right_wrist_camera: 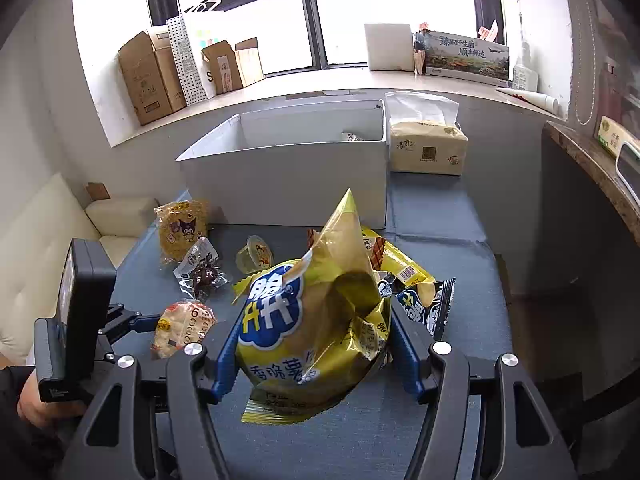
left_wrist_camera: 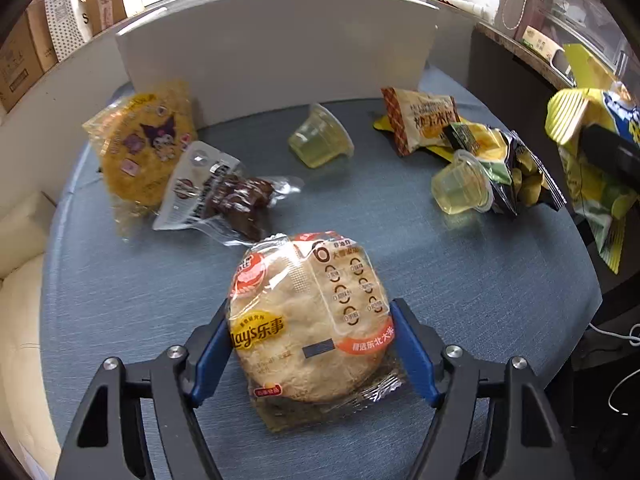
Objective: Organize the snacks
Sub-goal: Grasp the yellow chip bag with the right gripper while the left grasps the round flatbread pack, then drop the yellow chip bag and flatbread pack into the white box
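My left gripper [left_wrist_camera: 310, 344] is shut on a round Lay's rice cracker pack [left_wrist_camera: 308, 320], which rests on the blue-grey table [left_wrist_camera: 120, 300]; it also shows in the right wrist view [right_wrist_camera: 182, 328]. My right gripper [right_wrist_camera: 312, 344] is shut on a yellow chip bag [right_wrist_camera: 316, 320] and holds it above the table; the bag shows at the right edge of the left wrist view [left_wrist_camera: 592, 152]. A white open box [right_wrist_camera: 288, 168] stands at the back of the table.
On the table lie a yellow Kuromi pack [left_wrist_camera: 140, 148], a vacuum-packed brown snack [left_wrist_camera: 224, 196], two jelly cups [left_wrist_camera: 320, 136] [left_wrist_camera: 460, 188], an orange-white pack [left_wrist_camera: 420, 120] and a dark chip bag [left_wrist_camera: 516, 172]. A tissue pack [right_wrist_camera: 428, 146] stands right of the box. A cream sofa [right_wrist_camera: 40, 240] is left.
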{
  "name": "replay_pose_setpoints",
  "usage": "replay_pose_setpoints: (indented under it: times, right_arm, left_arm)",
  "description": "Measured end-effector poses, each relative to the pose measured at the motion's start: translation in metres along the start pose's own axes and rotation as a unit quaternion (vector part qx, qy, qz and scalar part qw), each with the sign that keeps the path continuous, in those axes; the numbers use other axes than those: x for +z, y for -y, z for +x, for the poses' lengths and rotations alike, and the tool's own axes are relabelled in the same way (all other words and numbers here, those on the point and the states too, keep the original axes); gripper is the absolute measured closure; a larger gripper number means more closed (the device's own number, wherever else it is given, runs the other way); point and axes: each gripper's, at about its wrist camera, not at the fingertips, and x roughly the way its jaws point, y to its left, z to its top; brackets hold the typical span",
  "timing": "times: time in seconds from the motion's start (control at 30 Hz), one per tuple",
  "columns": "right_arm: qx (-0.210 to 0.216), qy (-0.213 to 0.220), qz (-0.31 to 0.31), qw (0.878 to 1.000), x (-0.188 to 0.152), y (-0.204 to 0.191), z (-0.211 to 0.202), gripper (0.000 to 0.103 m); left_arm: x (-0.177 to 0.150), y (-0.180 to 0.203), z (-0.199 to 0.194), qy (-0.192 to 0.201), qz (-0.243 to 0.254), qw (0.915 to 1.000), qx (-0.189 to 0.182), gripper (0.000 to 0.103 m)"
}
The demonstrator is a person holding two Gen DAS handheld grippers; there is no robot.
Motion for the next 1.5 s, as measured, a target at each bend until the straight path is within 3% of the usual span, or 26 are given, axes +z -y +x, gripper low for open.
replay_pose_setpoints:
  times: [0.27,0.43,0.77,0.93,1.13,1.23,1.27,1.3,1.33,1.5]
  right_arm:
    - [0.009,0.006,-0.004,1.0,0.002,-0.007,-0.002,0.035]
    - [0.03,0.021,0.013,0.999,0.014,-0.002,-0.008,0.035]
    - [0.07,0.059,0.015,0.996,0.093,0.003,-0.003,0.035]
    - [0.078,0.051,0.028,0.995,0.15,0.012,0.038,0.035]
    - [0.06,0.013,0.045,0.997,0.2,0.031,0.106,0.035]
    - [0.032,0.004,0.045,0.998,0.208,0.039,0.127,0.031]
    - [0.027,0.005,0.052,0.998,0.208,0.041,0.13,0.027]
    - [0.033,0.004,0.057,0.998,0.207,0.044,0.132,0.012]
    - [0.037,0.007,0.065,0.997,0.205,0.047,0.133,0.003]
    - [0.028,0.019,0.073,0.997,0.196,0.053,0.129,0.0]
  left_arm:
    - [-0.001,-0.003,-0.037,0.031,-0.001,0.9995,-0.009,0.024]
    - [0.013,-0.012,-0.083,0.065,-0.006,0.9978,-0.009,0.024]
    - [0.102,-0.058,-0.147,0.148,-0.024,0.9886,-0.003,0.024]
    - [0.174,-0.073,-0.132,0.154,-0.022,0.9878,0.002,0.024]
    - [0.24,-0.089,-0.054,0.113,-0.03,0.9928,0.026,0.024]
    - [0.249,-0.099,-0.021,0.091,-0.039,0.9944,0.037,0.021]
    - [0.248,-0.102,-0.014,0.084,-0.042,0.9943,0.05,0.014]
    - [0.246,-0.102,-0.011,0.083,-0.04,0.9938,0.062,0.008]
    - [0.243,-0.103,-0.01,0.088,-0.037,0.9935,0.062,0.0]
    - [0.234,-0.106,-0.008,0.089,-0.037,0.9939,0.052,0.0]
